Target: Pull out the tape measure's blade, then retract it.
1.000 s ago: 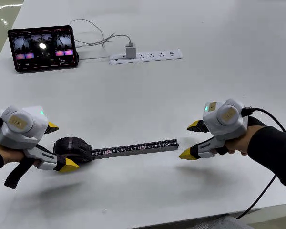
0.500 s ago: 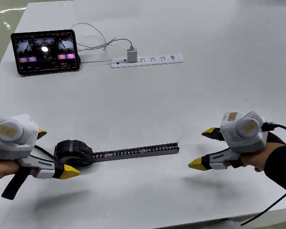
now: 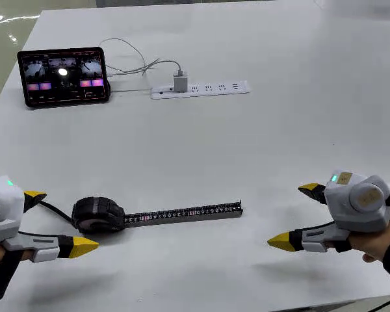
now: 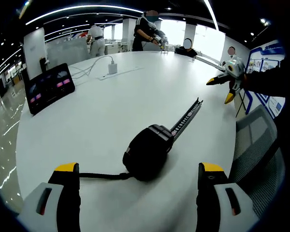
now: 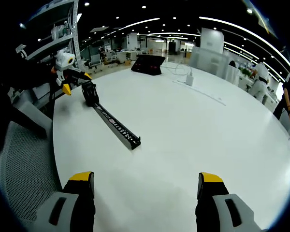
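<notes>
White desk [image 3: 260, 130] stretches ahead of you, with a lit tablet [image 3: 64, 75] and a power strip [image 3: 201, 88] at its far side; the tape measure [image 3: 99, 214] lies near your edge, its blade [image 3: 182, 212] drawn out flat toward the right; a thin black strap [image 4: 101, 175] trails from the case; your left tongs [image 3: 62, 220] stand spread just beside the case, gripping nothing; your right tongs [image 3: 292, 215] are spread too, empty, apart from the blade's hooked end.
</notes>
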`<state>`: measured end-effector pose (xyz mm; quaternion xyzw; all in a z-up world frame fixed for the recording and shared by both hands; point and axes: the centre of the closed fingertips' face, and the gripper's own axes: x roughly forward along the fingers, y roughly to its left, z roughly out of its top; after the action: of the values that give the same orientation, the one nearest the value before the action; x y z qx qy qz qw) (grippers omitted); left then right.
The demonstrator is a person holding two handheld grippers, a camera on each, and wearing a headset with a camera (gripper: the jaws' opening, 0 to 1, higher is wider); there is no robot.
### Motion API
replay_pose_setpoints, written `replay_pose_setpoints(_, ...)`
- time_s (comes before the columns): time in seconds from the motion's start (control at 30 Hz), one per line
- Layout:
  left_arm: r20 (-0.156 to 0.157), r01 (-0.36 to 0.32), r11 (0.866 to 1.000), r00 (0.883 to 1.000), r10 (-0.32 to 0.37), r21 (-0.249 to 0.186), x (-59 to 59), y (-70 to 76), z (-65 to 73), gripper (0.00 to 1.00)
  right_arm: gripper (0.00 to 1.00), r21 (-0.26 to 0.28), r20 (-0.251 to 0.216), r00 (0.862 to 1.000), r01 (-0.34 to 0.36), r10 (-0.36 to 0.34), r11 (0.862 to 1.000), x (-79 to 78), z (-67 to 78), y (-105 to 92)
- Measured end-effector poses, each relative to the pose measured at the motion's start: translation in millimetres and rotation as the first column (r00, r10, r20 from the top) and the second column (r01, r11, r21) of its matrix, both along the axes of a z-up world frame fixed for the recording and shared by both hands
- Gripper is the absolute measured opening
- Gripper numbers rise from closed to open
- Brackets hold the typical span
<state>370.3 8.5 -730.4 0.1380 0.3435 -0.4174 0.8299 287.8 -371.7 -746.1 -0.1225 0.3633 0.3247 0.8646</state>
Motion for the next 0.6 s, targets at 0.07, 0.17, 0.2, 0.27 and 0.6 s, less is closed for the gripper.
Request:
replay_pose_setpoints(0.07,0.016,-0.035,0.999,0.999,0.035,0.008,0.5,6.9,-1.1,0.99,0.88,0.01,0.01,1.0,0.011,-0.011,1.0,-1.2,2.8,-3.2)
replay_pose_setpoints(0.17,0.028,-0.051,0.999,0.998,0.051,-0.016,-3.0,8.8,0.8,0.99,0.9,0.005,0.019,1.0,0.021,-0.021,1.0,-5.5,3.8,-6.7)
replay_pose_setpoints(0.2,0.03,-0.055,0.998,0.998,0.056,-0.019,-4.4,9.5,1.3,0.99,0.91,0.006,0.023,0.999,0.027,-0.027,1.0,-7.0,4.5,-7.4)
replay_pose_setpoints(0.27,0.04,-0.055,0.998,0.998,0.056,-0.032,-6.5,8.4,3.5,0.99,0.93,0.011,0.023,0.999,0.033,-0.033,0.999,-7.2,4.8,-10.4)
replay_pose_setpoints(0.6,0.067,-0.059,0.996,0.996,0.064,-0.073,-27.0,8.9,3.5,0.99,0.99,0.031,0.057,0.997,0.048,-0.05,0.998,-24.0,14.3,-15.3)
